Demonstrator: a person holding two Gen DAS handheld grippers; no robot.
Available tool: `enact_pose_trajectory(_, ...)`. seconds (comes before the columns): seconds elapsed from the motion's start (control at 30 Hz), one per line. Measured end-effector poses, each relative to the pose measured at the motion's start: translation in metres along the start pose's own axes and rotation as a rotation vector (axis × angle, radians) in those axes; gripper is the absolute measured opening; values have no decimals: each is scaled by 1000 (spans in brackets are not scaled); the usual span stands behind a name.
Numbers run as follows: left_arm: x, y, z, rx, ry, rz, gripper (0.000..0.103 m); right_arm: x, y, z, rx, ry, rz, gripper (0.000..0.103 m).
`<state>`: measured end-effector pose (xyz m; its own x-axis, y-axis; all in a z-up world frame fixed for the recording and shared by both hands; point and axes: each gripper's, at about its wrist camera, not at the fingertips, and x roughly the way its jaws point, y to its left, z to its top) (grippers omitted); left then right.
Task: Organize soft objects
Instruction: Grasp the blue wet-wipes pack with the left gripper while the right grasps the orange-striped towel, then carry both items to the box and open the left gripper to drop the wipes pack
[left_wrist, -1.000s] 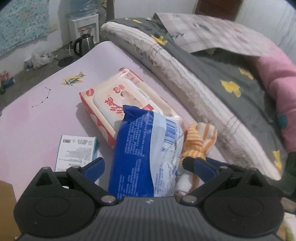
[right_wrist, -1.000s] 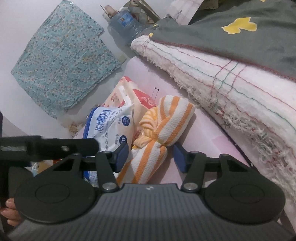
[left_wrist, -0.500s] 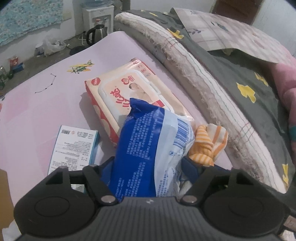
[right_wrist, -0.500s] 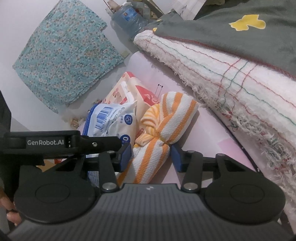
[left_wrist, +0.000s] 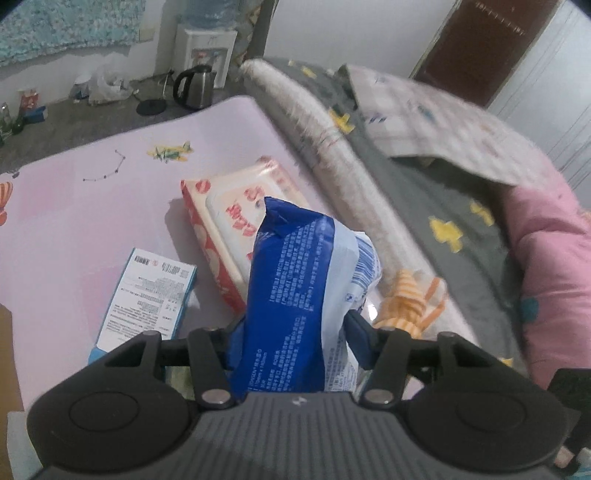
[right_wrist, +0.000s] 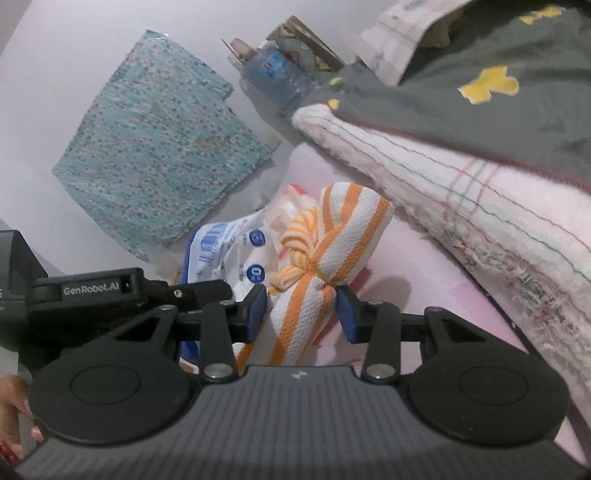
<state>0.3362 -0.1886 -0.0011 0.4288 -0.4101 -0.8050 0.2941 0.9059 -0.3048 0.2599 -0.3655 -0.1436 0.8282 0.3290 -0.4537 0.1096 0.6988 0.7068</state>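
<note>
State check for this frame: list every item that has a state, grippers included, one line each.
left gripper: jaws just closed, shut on the blue pack
blue pack: gripped, standing on end
right gripper: jaws just closing, shut on the striped cloth
striped cloth: knotted, gripped at its lower part
wet-wipes pack: lying flat, lid shut
small box: lying flat, closed
kettle: upright on the floor, lid shut

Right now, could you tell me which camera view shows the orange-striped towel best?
The right wrist view: the orange-striped towel stands knotted between the right gripper pads. The left wrist view catches only a blurred part behind the blue tissue pack.
</note>
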Motion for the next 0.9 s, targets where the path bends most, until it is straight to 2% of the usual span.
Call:
enact_pose_trajectory(0.3, -77, -2, -16, -9, -105, -84, 55, -67, 46, -5, -60, -69, 81, 40)
enact_pose_trajectory(0.57, -172, 20, -51, -42, -220, -140, 55, -121, 118, -25, -159, -59, 209, 40)
enact_pose_trajectory(0.77, -249, 62, -92, -97, -324, -101, 55, -137, 186, -55, -238, 15, 330, 40)
enact_pose_trajectory(0.9, -290, 99, -126, -147, -361, -13, 55, -128, 236, -90, -306, 111, 389, 40)
